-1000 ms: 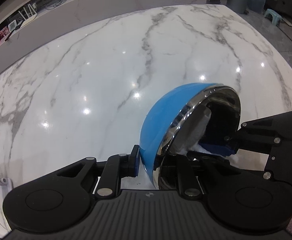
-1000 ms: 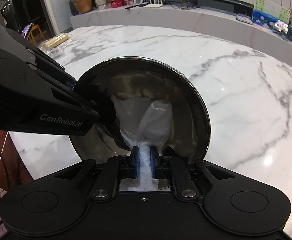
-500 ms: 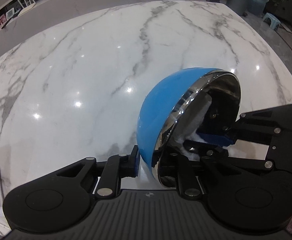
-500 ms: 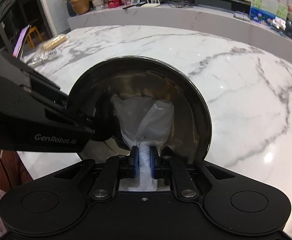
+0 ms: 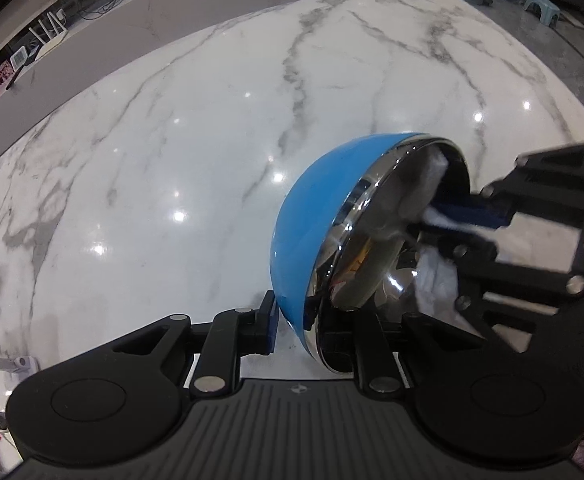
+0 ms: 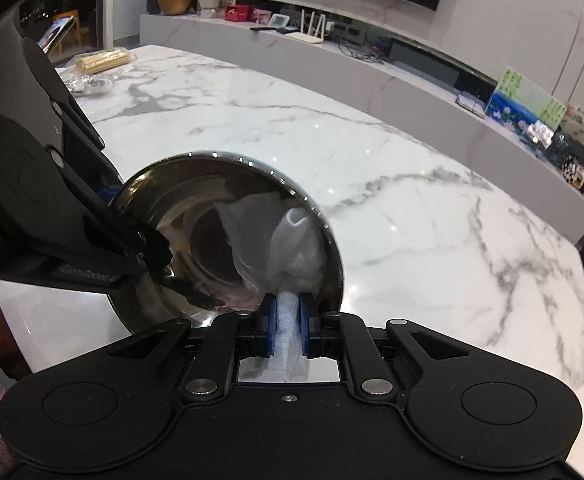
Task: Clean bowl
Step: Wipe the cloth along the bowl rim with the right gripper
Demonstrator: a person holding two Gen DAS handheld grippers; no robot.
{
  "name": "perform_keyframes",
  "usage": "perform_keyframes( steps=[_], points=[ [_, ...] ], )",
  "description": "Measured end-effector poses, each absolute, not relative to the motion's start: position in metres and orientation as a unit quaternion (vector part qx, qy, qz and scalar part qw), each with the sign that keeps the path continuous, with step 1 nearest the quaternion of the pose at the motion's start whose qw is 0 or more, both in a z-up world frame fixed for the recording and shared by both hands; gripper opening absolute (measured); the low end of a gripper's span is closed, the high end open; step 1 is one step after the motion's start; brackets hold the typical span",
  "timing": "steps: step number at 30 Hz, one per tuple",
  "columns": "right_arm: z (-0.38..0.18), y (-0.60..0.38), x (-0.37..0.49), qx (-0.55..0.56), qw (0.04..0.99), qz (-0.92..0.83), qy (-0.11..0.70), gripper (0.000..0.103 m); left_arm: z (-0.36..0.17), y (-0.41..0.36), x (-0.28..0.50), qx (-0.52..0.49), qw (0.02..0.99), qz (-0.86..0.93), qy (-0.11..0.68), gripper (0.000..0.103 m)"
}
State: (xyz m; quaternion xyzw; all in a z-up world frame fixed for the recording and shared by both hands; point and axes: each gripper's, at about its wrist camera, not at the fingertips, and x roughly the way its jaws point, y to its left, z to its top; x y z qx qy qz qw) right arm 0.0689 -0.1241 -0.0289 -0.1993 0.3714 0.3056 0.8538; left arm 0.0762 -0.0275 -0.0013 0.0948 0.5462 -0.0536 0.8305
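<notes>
Gripping tissue (image 6: 288, 240), right hand-held gripper (image 6: 287, 330); left hand-held gripper (image 5: 295, 320) clamps bowl (image 5: 311, 216), blue outside.

Bowl (image 5: 311, 216) – blue outside, mirror-steel inside; wipe (image 6: 292, 248) white; tabletop (image 5: 172, 140) white marble, grey veins; gripper pads (image 6: 270, 326) blue.

glossy marble table (image 5: 196, 128), mirror-steel bowl (image 6: 196, 216) (blue outside)
</notes>
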Motion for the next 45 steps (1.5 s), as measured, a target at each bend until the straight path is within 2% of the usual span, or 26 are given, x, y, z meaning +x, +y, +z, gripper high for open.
perform_keyframes(
  steps=[6, 11, 19, 27, 41, 45],
  points=[
    [-0.041, -0.122, 0.074, -0.16, 0.844, 0.315, 0.402, 0.01, 0.003, -0.027, 0.08, 0.076, 0.841, -0.056, 0.533, 0.018],
    [-0.047, -0.128, 0.078, -0.08, 0.826, 0.346, 0.438, 0.01, -0.002, -0.024, 0.083, 0.057, 0.842, -0.055, 0.534, 0.018],
    [-0.05, -0.134, 0.08, -0.028, 0.827, 0.337, 0.449, 0.01, -0.01, -0.017, 0.082, 0.035, 0.845, -0.045, 0.532, 0.02],
    [-0.047, -0.129, 0.078, -0.065, 0.833, 0.329, 0.44, 0.009, -0.007, -0.024, 0.081, 0.063, 0.841, -0.045, 0.536, 0.017],
    [-0.031, -0.105, 0.068, -0.256, 0.858, 0.28, 0.346, 0.009, -0.004, -0.035, 0.08, 0.108, 0.838, -0.043, 0.533, 0.017],
    [-0.036, -0.107, 0.071, -0.248, 0.855, 0.288, 0.353, 0.009, -0.004, -0.035, 0.081, 0.106, 0.839, -0.044, 0.531, 0.017]
  ],
)
